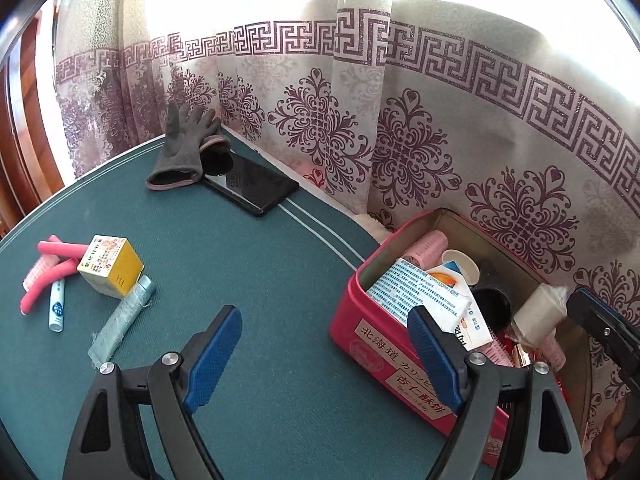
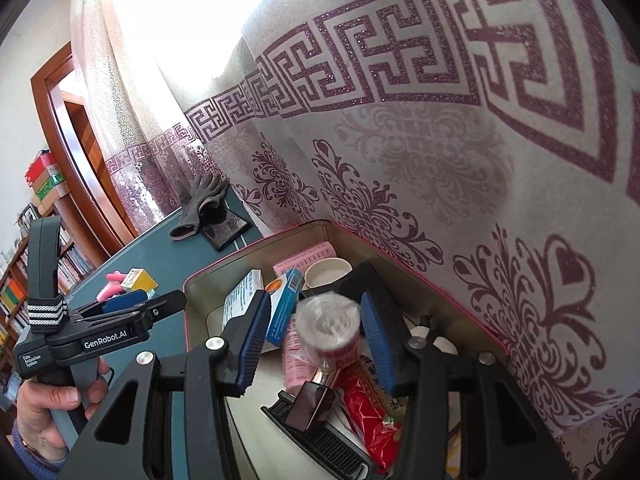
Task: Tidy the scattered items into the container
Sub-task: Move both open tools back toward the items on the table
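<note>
A red tin box [image 1: 362, 344] stands on the green table at the right, holding several items; it also shows in the right wrist view [image 2: 208, 276]. My left gripper [image 1: 324, 354] is open and empty, low over the table beside the tin's left wall. My right gripper [image 2: 316, 344] is open above the tin, and a white cylindrical roll [image 2: 328, 322] lies blurred between its fingers, touching neither. Scattered at the left lie a yellow box [image 1: 112, 266], pink foam rollers [image 1: 44, 280], a white tube [image 1: 57, 306] and a silver packet [image 1: 122, 318].
A grey glove [image 1: 180, 148] lies on a black phone [image 1: 250, 186] at the table's far edge. A patterned purple curtain [image 1: 420, 140] hangs close behind the table and tin. A wooden door frame [image 2: 60, 128] and bookshelves [image 2: 24, 280] are at the left.
</note>
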The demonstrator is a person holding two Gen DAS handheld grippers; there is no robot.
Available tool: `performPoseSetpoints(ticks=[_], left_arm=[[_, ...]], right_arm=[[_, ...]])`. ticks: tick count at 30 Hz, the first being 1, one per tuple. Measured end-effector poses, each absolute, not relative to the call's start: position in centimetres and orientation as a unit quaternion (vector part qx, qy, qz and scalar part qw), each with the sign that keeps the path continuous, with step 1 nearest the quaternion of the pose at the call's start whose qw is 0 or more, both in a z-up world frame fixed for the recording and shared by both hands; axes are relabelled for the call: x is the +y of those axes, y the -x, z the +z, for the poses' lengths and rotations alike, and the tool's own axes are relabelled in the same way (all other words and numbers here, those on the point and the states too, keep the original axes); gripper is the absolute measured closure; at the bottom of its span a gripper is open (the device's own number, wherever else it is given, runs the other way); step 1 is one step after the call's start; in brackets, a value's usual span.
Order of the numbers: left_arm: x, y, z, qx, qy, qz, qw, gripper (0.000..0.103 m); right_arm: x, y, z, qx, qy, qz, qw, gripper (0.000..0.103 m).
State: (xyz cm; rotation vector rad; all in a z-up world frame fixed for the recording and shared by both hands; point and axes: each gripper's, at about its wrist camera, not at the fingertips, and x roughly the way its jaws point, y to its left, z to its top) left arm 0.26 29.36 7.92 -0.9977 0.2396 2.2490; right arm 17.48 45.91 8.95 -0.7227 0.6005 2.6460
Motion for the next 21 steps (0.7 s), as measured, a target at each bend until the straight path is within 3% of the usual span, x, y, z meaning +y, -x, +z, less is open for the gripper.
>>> performPoseSetpoints(ticks=[2, 21], left_arm=[[28.9, -0.4, 8.0, 0.088, 0.381, 0.86, 0.329, 0.017], [19.3, 0.8, 6.4, 0.034, 0.403, 0.88, 0.248, 0.016]], right_arm=[[45.5, -17.6, 9.2, 0.2, 0.251, 0.932, 0.17, 0.041], [40.5, -16.0, 10.4, 0.172, 0.253, 0.944, 0.122, 0.036]])
